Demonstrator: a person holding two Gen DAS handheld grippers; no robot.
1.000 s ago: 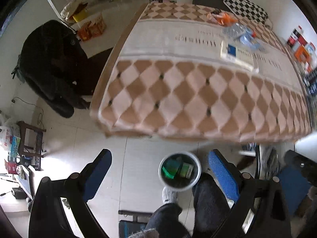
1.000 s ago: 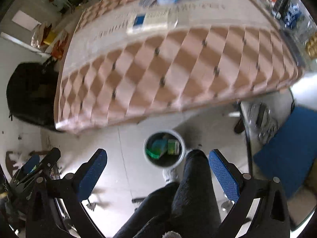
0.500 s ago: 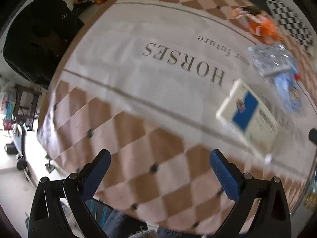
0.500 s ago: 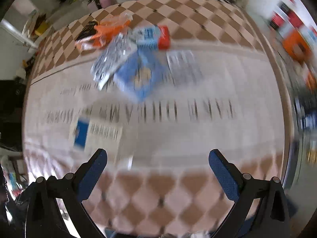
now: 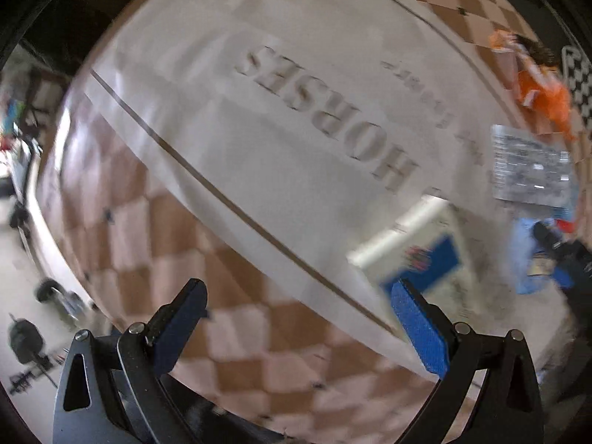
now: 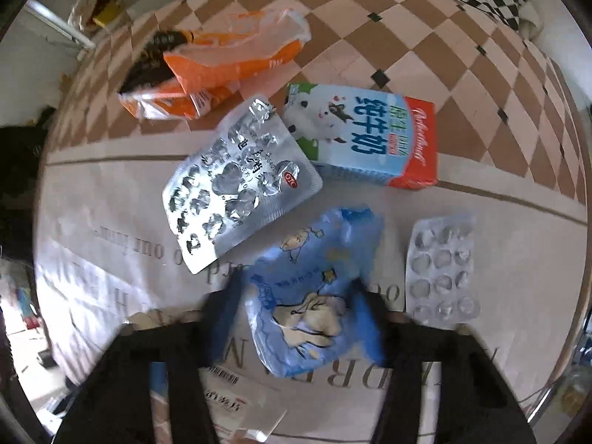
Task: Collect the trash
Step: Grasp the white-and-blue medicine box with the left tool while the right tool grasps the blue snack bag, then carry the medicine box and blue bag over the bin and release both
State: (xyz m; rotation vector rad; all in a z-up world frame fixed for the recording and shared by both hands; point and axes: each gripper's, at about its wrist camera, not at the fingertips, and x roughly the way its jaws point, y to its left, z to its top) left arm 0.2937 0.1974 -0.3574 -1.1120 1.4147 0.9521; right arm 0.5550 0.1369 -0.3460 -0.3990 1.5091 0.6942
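Closing around the blue wrapper (image 6: pixel 314 296), the right gripper (image 6: pixel 296 314) points down at the table (image 6: pixel 462 37) with the crumpled packet between its blue fingers (image 6: pixel 222 318); whether the pads already press on it cannot be told through the blur. Five more pieces of trash lie on the patterned tablecloth (image 6: pixel 111 199). One orange bag (image 6: pixel 222 70) sits toward the far edge, and one milk carton (image 6: pixel 370 137) lies beside it. Two blister packs follow: the large silver one (image 6: pixel 236 185) touches the carton's corner, while the smaller clear one (image 6: pixel 440 270) lies just beside the wrapper, toward the right edge. One white box (image 5: pixel 414 244) with a blue patch lies toward the near edge. The left gripper (image 5: pixel 296 318) hangs over the checkered border, jaws wide and empty, its right finger (image 5: pixel 418 329) overlapping that box in view.
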